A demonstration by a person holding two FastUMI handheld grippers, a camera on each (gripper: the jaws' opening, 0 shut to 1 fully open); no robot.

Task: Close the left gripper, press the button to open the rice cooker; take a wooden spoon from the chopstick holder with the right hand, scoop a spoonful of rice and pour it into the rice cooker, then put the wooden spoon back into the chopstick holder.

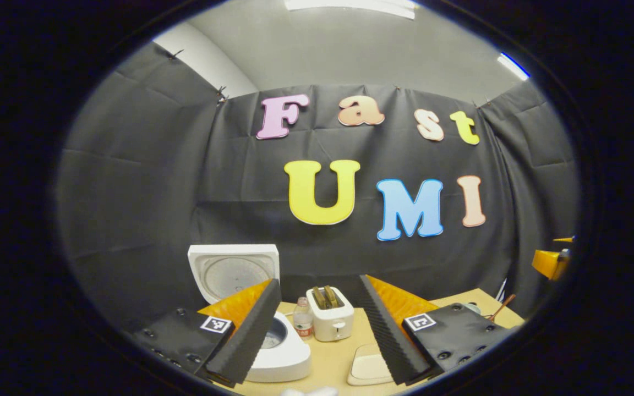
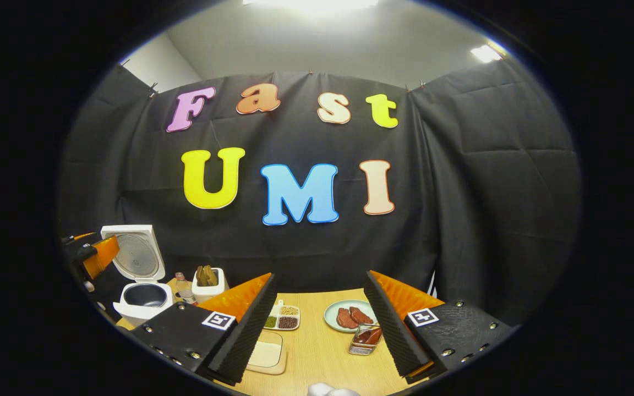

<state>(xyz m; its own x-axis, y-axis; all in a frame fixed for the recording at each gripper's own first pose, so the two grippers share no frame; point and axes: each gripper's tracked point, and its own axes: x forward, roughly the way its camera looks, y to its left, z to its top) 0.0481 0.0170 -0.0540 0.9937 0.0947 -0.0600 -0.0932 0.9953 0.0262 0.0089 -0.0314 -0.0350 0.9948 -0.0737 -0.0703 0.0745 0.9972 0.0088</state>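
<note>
White rice cooker (image 2: 143, 300) — square lid raised, round pot bared.

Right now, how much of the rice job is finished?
Done: the rice cooker stands with its lid up. In hand: nothing; the left gripper and right gripper are both open. Left: taking the wooden spoon from the chopstick holder, scooping rice, pouring, returning it.

A white toaster (image 1: 330, 313) with bread in it stands in the lower middle of the left gripper view, with a small bottle (image 1: 302, 318) just left of it. In the right gripper view, lower middle, a green plate (image 2: 332, 314) holds red meat, beside a tray (image 2: 283, 318) of beans.
</note>
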